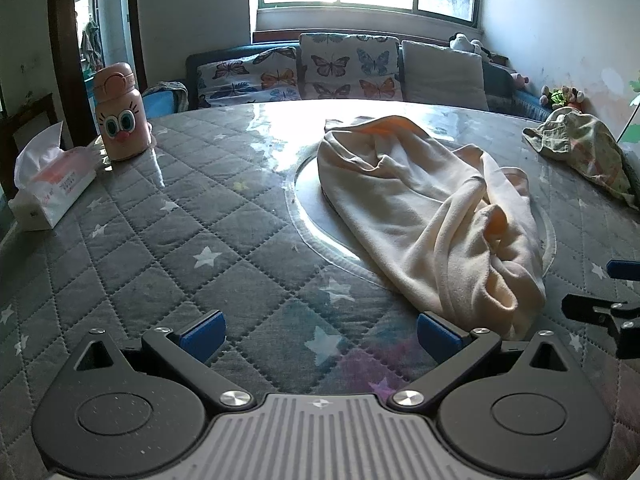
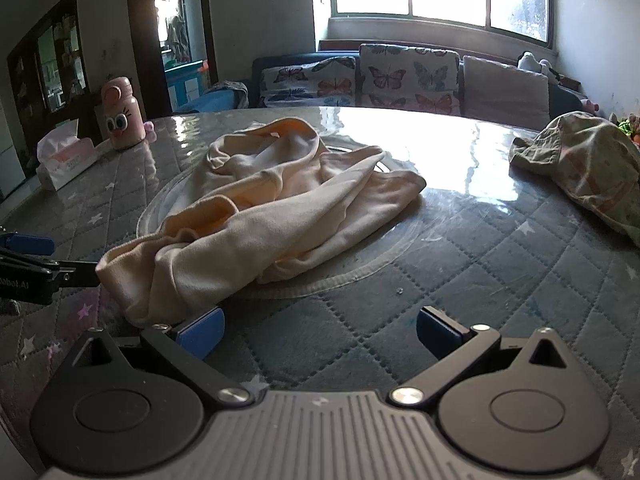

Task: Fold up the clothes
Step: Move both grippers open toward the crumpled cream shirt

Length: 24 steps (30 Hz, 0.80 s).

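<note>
I have both tongs low over the counter [image 1: 168,216], which wears a grey quilted cover with stars under a clear glossy sheet; my left tongs [image 1: 318,334] stand wide apart with nothing between them, and my right tongs [image 2: 320,330] are just as wide and just as empty. The garment [image 1: 420,208], cream with an orange lining, lies crumpled in a long heap ahead of the left tongs and off to their right; its near end sits just beside their right blue pad [image 1: 436,334], though I cannot tell whether it touches. From the right tongs the same garment [image 2: 280,208] spreads ahead and to the left, its near end just beside their left pad [image 2: 202,328]; it lies partly across a round glass disc [image 2: 360,264] set in the counter. Far ahead to the right lies a second, patterned cloth [image 2: 588,168]; far ahead to the left stand a pink bottle [image 1: 120,114] and a tissue box [image 1: 52,196], near each other.
</note>
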Available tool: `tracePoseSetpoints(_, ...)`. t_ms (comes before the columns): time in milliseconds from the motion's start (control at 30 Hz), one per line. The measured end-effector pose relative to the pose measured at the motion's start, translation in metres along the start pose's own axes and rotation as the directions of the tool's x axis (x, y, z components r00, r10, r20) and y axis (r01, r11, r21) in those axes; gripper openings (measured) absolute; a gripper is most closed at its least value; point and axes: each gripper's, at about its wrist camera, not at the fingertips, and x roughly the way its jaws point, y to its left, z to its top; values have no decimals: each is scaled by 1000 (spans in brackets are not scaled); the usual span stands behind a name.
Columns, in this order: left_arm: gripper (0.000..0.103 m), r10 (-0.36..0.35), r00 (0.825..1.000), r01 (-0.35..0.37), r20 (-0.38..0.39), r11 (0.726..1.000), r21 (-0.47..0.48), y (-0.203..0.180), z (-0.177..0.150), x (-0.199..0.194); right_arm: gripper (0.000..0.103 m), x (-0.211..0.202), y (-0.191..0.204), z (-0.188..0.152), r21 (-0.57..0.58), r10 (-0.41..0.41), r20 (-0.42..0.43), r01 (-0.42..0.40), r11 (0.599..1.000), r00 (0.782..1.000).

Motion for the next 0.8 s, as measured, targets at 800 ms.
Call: tracePoseSetpoints(800,103,0,1000,-1,20,999,40,-5,23,7,103,11,1,3,-3,35,-39,-35,999,999)
